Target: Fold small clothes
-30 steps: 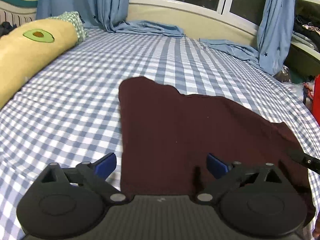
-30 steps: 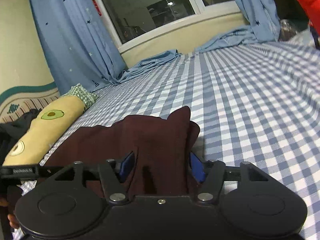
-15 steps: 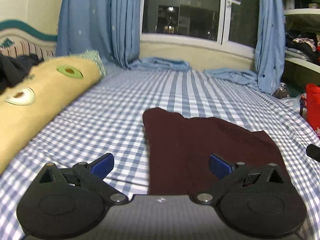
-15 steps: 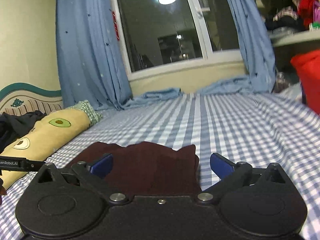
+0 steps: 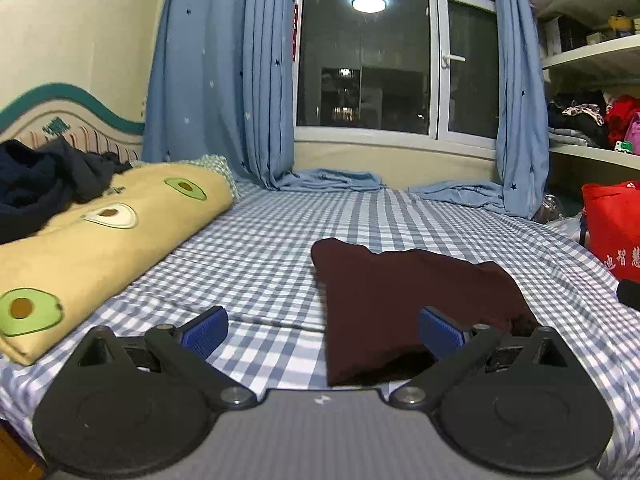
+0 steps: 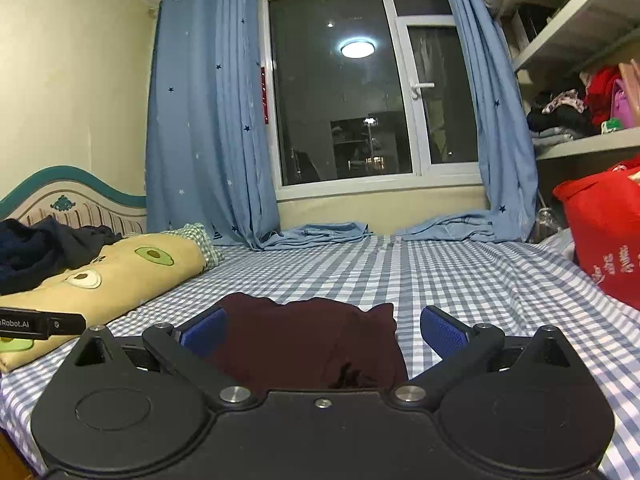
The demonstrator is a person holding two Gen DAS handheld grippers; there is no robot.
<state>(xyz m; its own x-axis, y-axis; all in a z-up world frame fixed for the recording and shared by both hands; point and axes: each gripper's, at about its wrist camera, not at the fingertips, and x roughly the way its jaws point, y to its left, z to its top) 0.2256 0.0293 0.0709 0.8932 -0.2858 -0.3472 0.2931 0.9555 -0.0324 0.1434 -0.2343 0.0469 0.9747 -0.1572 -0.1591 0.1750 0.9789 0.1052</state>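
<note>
A dark maroon garment [image 5: 404, 300] lies folded flat on the blue checked bed sheet [image 5: 260, 248]. It also shows in the right wrist view [image 6: 308, 340], just ahead of the fingers. My left gripper [image 5: 323, 330] is open and empty, near the garment's near left edge. My right gripper [image 6: 323, 330] is open and empty, its jaws standing wide either side of the garment's near end. The left gripper's tip [image 6: 40, 323] shows at the left of the right wrist view.
A yellow avocado-print pillow [image 5: 104, 236] with dark clothes [image 5: 44, 180] on it lies at the left. A red bag [image 5: 612, 228] stands at the right. Blue curtains [image 5: 220, 92] and a window [image 5: 380, 60] are behind the bed. Shelves [image 6: 580, 80] hold clothes at the right.
My right gripper has opened and let go of the maroon garment. Both grippers have drawn back and tilted up, so more of the room shows.
</note>
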